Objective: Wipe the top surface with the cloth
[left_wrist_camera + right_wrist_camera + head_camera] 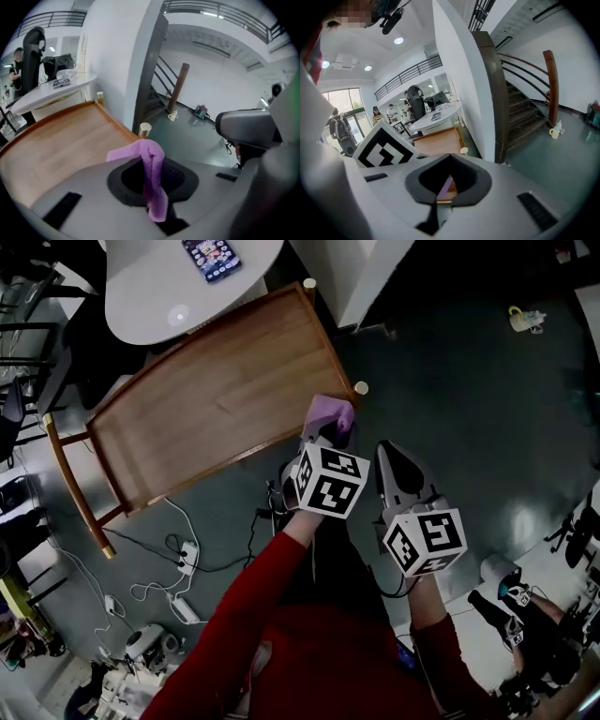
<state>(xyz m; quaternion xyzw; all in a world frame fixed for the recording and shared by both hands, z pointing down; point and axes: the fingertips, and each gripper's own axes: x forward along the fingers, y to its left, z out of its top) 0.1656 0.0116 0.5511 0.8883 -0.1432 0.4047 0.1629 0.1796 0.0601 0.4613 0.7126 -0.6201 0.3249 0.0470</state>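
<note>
The left gripper (323, 439) is clamped on the purple cloth (328, 414) at the near corner of the wooden top (216, 399), whose long axis runs ahead and to its left. The right gripper (395, 465), closed and empty, hangs just beside it, off the wood.

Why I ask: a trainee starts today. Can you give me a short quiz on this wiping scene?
1. True or false: the right tool holds the purple cloth.
2. Fill in: a ___ lies on the white table.
3. Which corner of the wooden table is the cloth at? A) the far left one B) the one nearest the tools C) the one beside the white table

Key: 1 false, the left tool is shut on it, and the right tool is shut on nothing; 2 phone; 3 B.
</note>
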